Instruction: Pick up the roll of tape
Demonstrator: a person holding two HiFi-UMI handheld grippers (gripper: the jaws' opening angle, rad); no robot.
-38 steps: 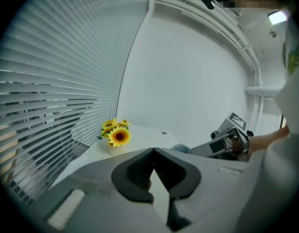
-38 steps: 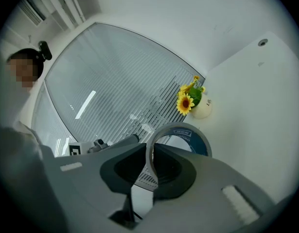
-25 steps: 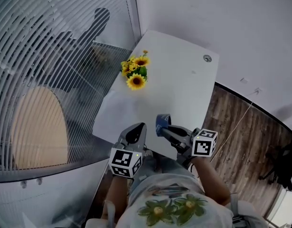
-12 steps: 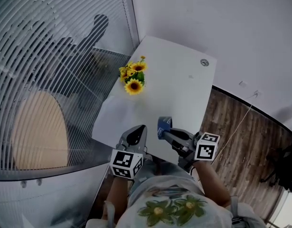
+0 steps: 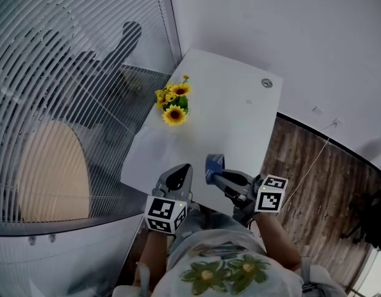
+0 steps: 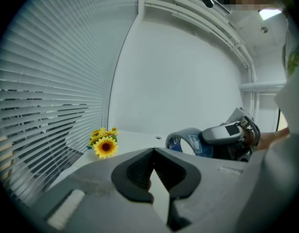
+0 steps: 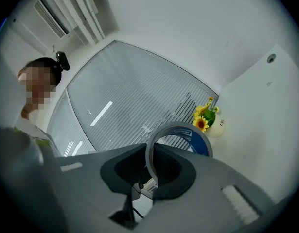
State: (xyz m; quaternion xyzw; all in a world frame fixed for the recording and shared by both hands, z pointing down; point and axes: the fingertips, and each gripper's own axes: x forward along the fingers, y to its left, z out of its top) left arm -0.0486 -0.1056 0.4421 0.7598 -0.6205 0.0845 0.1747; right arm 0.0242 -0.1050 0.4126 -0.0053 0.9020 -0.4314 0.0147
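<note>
Roll of tape (image 5: 214,163): blue-labelled, standing on edge in the right claw (image 7: 152,165), which is pinching its thin wall between nearly closed jaws, one pad inside the ring, one outside; roll seemingly hanging clear over the near edge of the white tabletop (image 5: 230,107). Left claw (image 6: 153,154): jaws together, holding nothing, hovering just beside. Handling note (a judgement): pick-up looking nearly complete; holding the pinch firm and level is mattering most, since the wall could pivot or slip.
</note>
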